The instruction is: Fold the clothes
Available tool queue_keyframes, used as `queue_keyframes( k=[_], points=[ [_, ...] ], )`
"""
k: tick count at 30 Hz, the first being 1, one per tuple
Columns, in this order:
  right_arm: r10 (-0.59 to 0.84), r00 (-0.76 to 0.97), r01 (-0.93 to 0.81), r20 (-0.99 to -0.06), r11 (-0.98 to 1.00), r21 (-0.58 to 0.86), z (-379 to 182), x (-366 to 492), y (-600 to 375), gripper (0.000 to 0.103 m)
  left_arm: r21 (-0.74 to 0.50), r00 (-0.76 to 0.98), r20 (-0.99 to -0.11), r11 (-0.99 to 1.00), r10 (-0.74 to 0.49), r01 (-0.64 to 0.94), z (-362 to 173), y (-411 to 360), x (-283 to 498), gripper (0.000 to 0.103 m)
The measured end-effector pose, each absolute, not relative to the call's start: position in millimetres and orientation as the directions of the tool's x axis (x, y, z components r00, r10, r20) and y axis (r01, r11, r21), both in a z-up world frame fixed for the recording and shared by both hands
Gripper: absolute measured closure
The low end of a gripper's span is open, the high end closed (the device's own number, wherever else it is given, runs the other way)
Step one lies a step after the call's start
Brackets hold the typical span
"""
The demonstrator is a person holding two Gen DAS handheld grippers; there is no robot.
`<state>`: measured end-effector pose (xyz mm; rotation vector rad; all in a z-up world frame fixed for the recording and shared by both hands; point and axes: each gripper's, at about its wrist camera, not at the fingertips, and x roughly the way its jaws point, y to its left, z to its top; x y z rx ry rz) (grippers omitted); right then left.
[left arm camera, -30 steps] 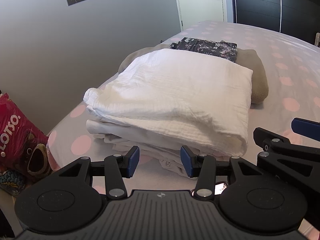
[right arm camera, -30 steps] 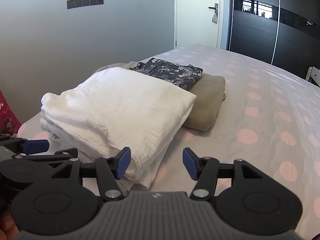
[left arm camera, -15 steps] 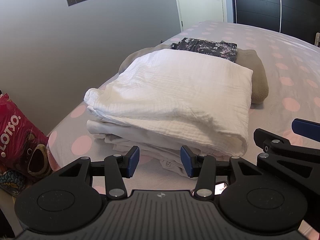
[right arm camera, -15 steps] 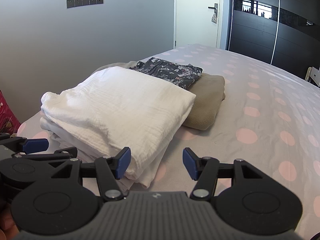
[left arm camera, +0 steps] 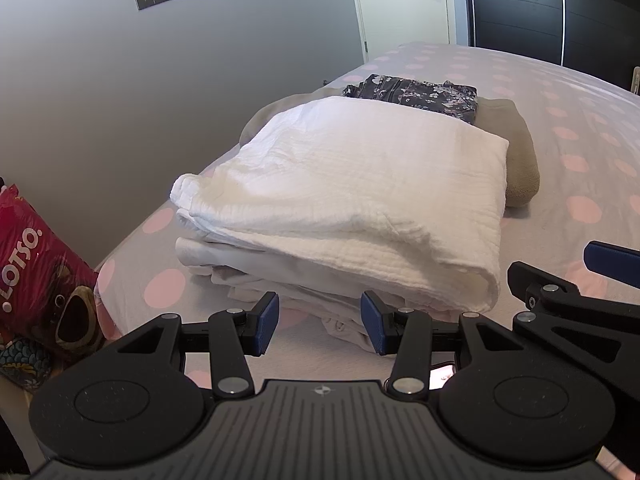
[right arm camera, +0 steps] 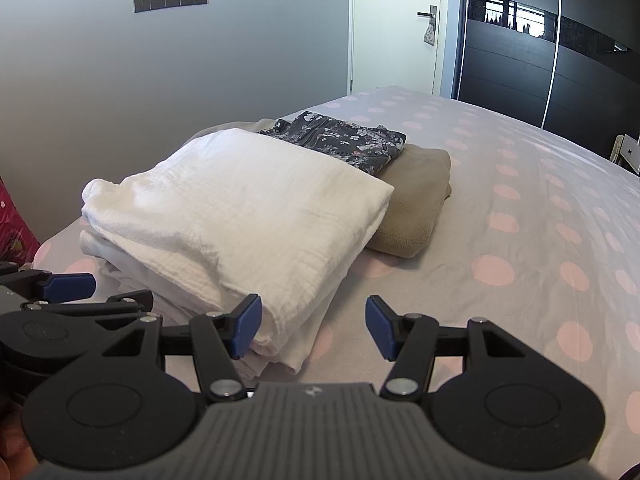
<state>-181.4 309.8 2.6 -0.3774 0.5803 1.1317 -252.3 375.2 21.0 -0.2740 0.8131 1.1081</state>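
A folded white crinkle-textured garment lies on top of a stack of pale folded clothes near the corner of the bed, whose sheet is grey with pink dots. Behind and touching it sits a folded beige fleece with a dark floral piece on it. The left tool and right tool both hold their blue-padded jaws apart, empty, just short of the stack's near edge.

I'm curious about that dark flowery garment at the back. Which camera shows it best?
The right wrist view: the floral garment lies open to sight on the beige blanket. In the left wrist view the white folded cloth hides its near edge.
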Motion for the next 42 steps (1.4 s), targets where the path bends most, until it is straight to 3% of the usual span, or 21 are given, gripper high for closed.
queue_keyframes(
  k=[42],
  points=[
    [0.728, 0.307, -0.921, -0.613, 0.390, 0.001, 0.8, -182.9, 312.9, 0.042, 0.197, 0.198, -0.698, 0.451, 0.688, -0.871, 21.4, 375.4, -252.5, 0.061]
  ],
)
